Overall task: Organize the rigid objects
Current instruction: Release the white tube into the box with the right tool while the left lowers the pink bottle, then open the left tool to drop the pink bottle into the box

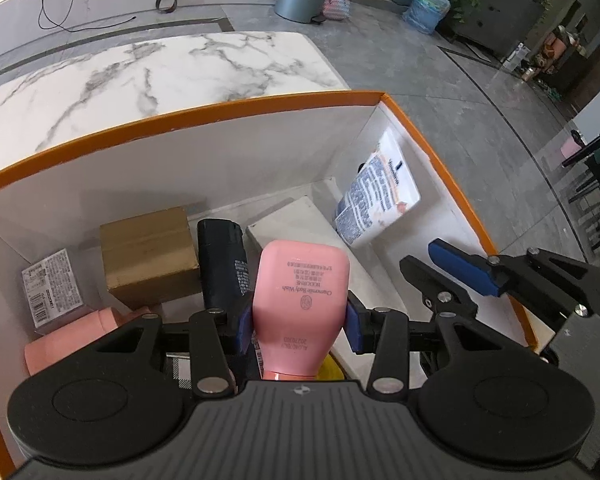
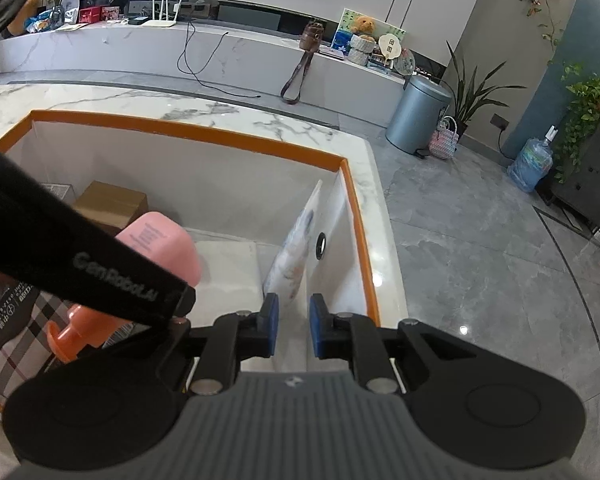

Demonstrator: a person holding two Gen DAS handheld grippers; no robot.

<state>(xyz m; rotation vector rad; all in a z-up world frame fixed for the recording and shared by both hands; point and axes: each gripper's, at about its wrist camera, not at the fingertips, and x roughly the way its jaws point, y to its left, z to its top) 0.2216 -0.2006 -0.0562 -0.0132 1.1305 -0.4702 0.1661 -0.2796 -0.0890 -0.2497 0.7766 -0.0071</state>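
Observation:
My left gripper (image 1: pixel 300 322) is shut on a pink body-wash bottle (image 1: pixel 300 300), gripped at its narrow part and held over the orange-rimmed white box (image 1: pixel 220 108). The right wrist view shows that bottle (image 2: pixel 164 240) and its orange cap (image 2: pixel 72 336) beside the left gripper's black arm (image 2: pixel 100 272). My right gripper (image 2: pixel 295 320) is shut with nothing between its blue pads. It hangs inside the box's right end, just short of a white tube (image 2: pixel 296 256) that leans on the side wall. From the left wrist, the right gripper (image 1: pixel 440 264) sits to the right of the tube (image 1: pixel 380 192).
In the box lie a brown carton (image 1: pixel 148 256), a black bottle (image 1: pixel 220 260), a flat white box (image 1: pixel 300 224), a small labelled box (image 1: pixel 52 288) and a pink item (image 1: pixel 72 336). A checked packet (image 2: pixel 20 320) lies at the near left. The box stands on a marble table (image 1: pixel 160 68).

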